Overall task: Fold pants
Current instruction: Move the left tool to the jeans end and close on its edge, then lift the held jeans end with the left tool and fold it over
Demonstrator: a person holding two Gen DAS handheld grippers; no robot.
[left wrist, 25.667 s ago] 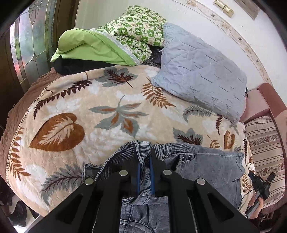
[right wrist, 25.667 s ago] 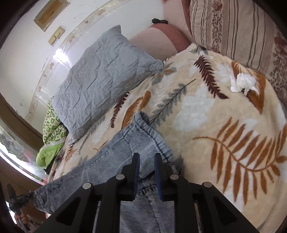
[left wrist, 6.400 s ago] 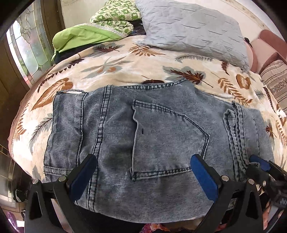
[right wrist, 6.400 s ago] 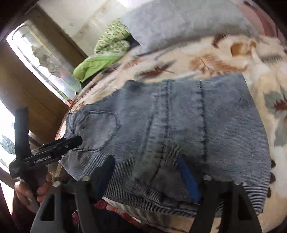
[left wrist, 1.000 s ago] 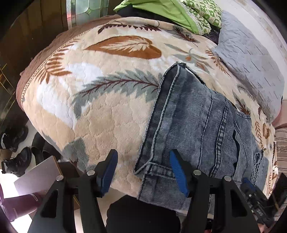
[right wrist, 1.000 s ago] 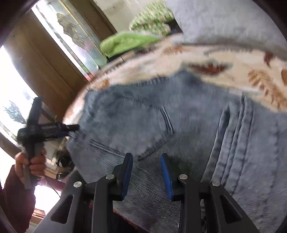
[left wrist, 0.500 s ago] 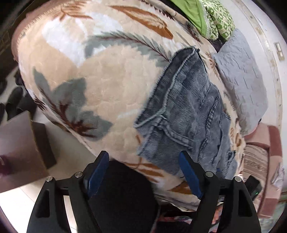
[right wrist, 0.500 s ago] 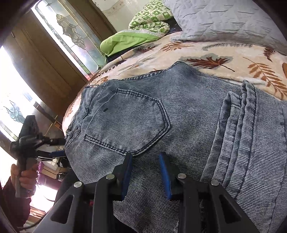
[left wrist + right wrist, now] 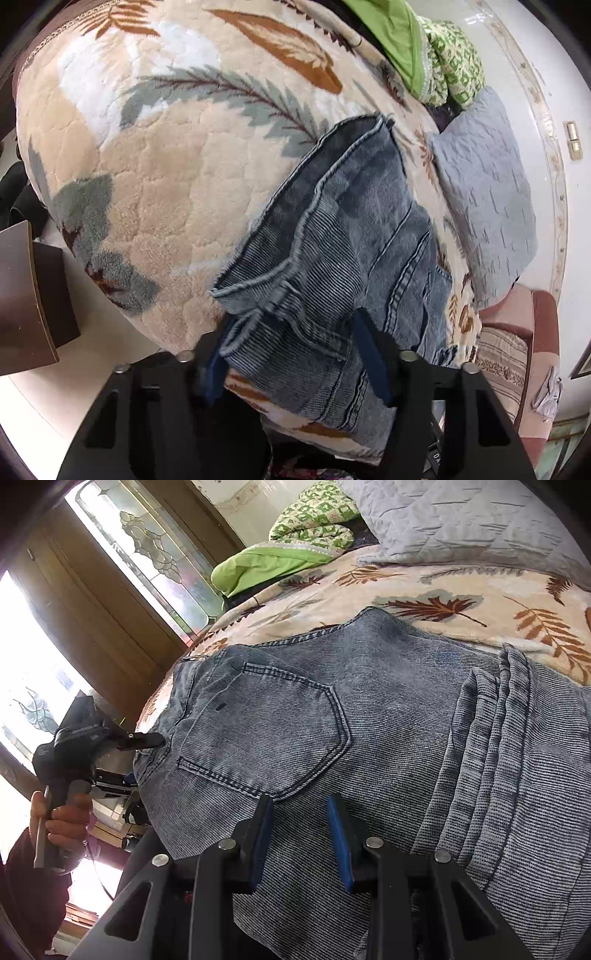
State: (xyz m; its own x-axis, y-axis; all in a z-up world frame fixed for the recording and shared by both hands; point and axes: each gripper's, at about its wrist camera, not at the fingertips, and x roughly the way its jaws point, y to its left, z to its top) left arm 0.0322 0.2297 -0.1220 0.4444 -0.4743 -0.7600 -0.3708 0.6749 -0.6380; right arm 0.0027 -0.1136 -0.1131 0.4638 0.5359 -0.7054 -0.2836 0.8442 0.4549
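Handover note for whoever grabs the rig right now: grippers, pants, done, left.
Left gripper: jaws open, straddling the waistband corner of the jeans at the bed edge, not clamped.
Right gripper: open, over the denim just below the back pocket, holding nothing.
Jeans lie folded, pocket side up, on the leaf-print blanket, with stacked layers at the right; the near edge overhangs the bed.
Done: main folds.
Left: probably close on the waistband end and make the last fold or square it up.

One pants point(image 9: 369, 716); two claws point(image 9: 295, 354) point(image 9: 301, 830); one pillow point(image 9: 487, 192).
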